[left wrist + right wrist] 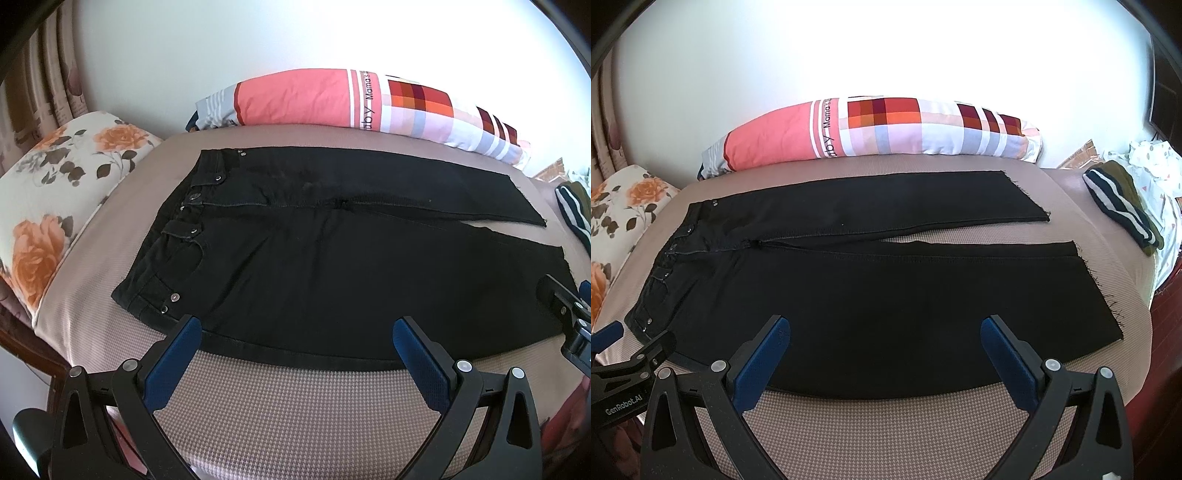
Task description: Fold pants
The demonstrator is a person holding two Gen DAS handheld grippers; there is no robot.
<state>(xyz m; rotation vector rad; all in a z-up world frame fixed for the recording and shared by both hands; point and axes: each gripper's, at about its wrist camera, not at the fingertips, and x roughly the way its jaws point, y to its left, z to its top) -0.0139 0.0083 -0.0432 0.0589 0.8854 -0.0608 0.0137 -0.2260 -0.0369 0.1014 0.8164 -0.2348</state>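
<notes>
Black pants (332, 266) lie flat on the bed, waistband to the left, both legs stretched to the right with a narrow gap between them; they also show in the right wrist view (886, 295). My left gripper (297, 328) is open and empty, hovering at the near edge of the pants close to the waistband end. My right gripper (886, 328) is open and empty, at the near edge of the near leg. The right gripper also shows at the right edge of the left wrist view (569, 314), and the left gripper shows at the left edge of the right wrist view (631, 354).
The bed cover (295, 406) is beige with a fine check. A long pink and checked pillow (351, 99) lies along the far wall. A floral pillow (55, 192) is at the left. Folded striped clothes (1123, 206) lie at the right, beyond the leg hems.
</notes>
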